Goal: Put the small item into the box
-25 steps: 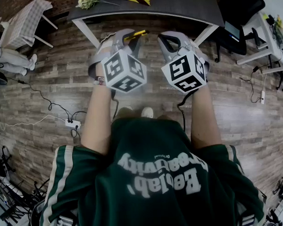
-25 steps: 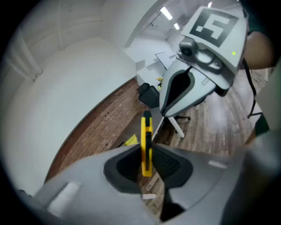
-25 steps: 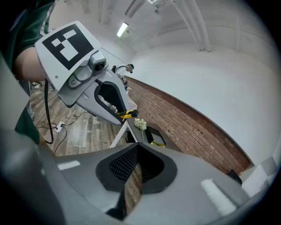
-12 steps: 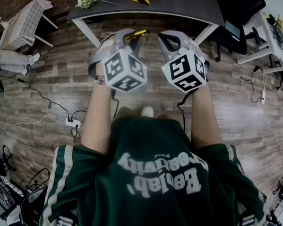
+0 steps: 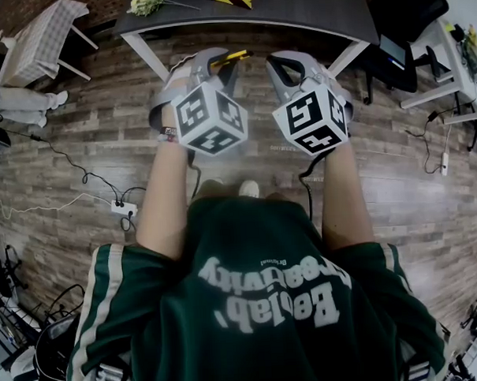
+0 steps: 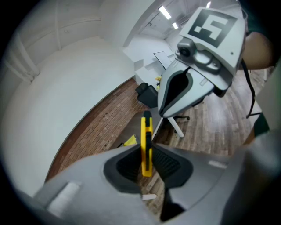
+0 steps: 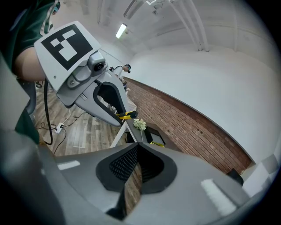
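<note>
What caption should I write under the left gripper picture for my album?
The left gripper pinches a thin yellow item upright between its jaws, over a wooden floor.

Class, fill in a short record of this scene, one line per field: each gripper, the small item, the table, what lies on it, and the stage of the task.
Left gripper: shut on the yellow item, which is thin and held edge-on between the pads
Right gripper: jaws together, nothing between them
Table: dark top, white legs, ahead of both grippers
On the table: pale flowers and a dark box
Task stage: item held short of the table, not yet in the box
</note>
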Demonstrator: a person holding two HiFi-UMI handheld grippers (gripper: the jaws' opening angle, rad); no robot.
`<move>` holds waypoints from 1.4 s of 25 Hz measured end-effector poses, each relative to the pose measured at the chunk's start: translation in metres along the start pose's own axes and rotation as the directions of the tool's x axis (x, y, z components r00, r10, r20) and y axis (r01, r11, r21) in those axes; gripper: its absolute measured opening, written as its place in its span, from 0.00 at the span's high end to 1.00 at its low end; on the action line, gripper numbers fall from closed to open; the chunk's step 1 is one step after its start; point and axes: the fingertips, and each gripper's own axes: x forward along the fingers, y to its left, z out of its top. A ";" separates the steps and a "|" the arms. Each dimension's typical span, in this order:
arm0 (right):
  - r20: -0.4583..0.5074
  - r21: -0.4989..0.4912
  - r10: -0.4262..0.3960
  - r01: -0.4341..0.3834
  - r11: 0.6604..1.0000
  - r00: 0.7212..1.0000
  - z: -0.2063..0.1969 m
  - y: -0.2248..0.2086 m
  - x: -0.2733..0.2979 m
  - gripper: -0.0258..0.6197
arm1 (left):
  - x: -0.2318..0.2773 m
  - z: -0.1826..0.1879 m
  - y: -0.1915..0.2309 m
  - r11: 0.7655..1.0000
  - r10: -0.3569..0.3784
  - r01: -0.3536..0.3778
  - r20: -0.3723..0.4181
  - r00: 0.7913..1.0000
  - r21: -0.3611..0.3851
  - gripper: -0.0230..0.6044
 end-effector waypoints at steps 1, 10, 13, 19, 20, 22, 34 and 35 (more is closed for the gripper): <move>0.000 -0.002 0.001 -0.001 1.000 1.000 0.000 0.000 0.000 0.95 | 0.000 0.001 0.000 1.000 0.000 0.000 0.001 1.000 0.000 0.85; -0.003 -0.005 0.006 -0.006 1.000 1.000 -0.003 -0.007 0.002 0.95 | 0.006 0.007 0.003 1.000 -0.004 0.004 0.004 1.000 0.002 0.85; -0.002 -0.009 0.006 -0.006 1.000 1.000 -0.003 -0.008 0.002 0.95 | 0.008 0.008 0.003 1.000 -0.005 0.005 0.005 1.000 0.003 0.85; -0.004 -0.016 0.009 -0.009 1.000 1.000 -0.004 -0.011 0.003 0.95 | 0.010 0.011 0.005 1.000 -0.006 0.006 0.007 1.000 0.004 0.85; -0.004 -0.016 0.009 -0.009 1.000 1.000 -0.004 -0.011 0.003 0.95 | 0.010 0.011 0.006 1.000 -0.005 0.005 0.007 1.000 0.005 0.85; -0.003 -0.016 0.010 -0.010 1.000 1.000 -0.004 -0.011 0.004 0.95 | 0.010 0.012 0.005 1.000 -0.004 0.004 0.007 1.000 0.005 0.85; 0.012 -0.028 0.019 -0.018 0.999 1.000 0.000 -0.008 0.009 0.95 | 0.007 0.007 0.010 1.000 0.013 -0.013 0.003 1.000 -0.003 0.85; 0.012 -0.028 0.019 -0.019 0.999 1.000 0.000 -0.009 0.009 0.95 | 0.006 0.008 0.011 1.000 0.014 -0.014 0.005 1.000 -0.003 0.85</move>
